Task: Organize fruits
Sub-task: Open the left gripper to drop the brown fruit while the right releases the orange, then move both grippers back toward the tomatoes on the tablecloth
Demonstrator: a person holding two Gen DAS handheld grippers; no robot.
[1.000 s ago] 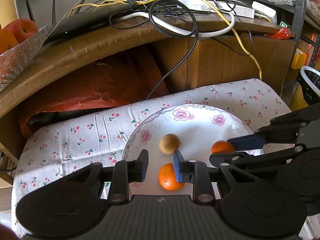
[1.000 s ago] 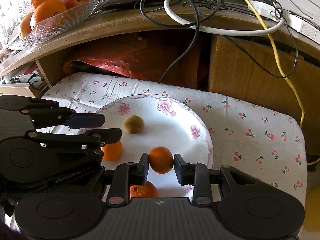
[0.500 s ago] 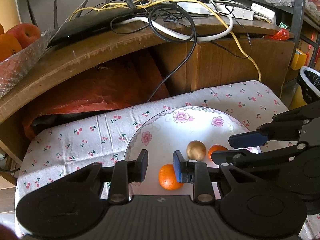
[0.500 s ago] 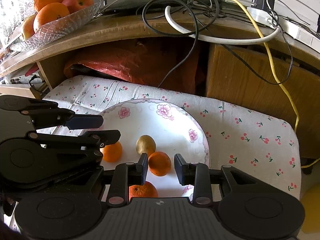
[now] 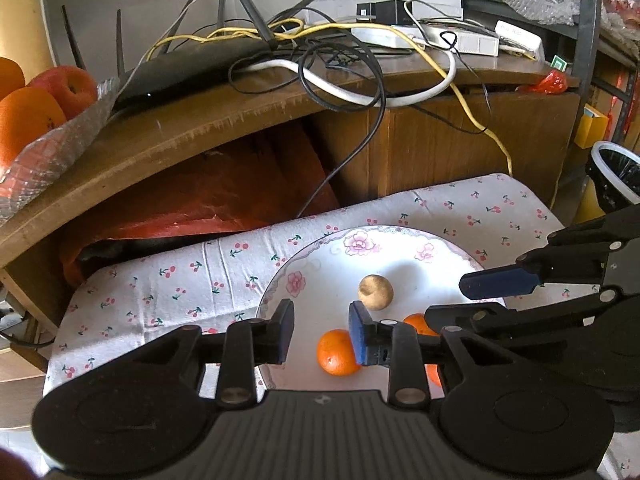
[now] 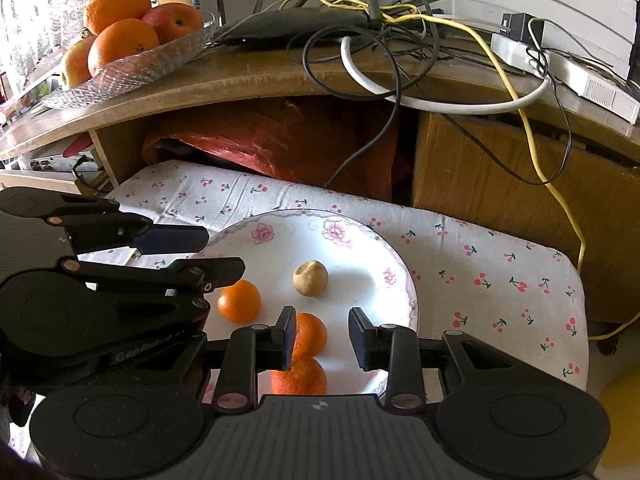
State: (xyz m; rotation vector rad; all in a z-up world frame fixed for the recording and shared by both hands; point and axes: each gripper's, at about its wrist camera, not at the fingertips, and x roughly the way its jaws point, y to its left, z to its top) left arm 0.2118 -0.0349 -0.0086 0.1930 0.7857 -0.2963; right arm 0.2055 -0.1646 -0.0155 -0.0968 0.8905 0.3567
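Both black grippers, left [image 5: 321, 333] & right [image 6: 322, 333], hovering wide open, empty, over white floral plate [image 6: 362, 240]; round oranges [image 6: 239, 301] risk rolling if nudged.

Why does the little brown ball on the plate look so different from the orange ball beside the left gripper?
The brown fruit is dull tan with a rough, dry skin; the orange fruit is bright and glossy. The brown fruit looks a bit smaller. It sits farther back on the plate, alone, while the orange fruit lies close by the left gripper. Both are round, loose on the same flowered plate, and not held.
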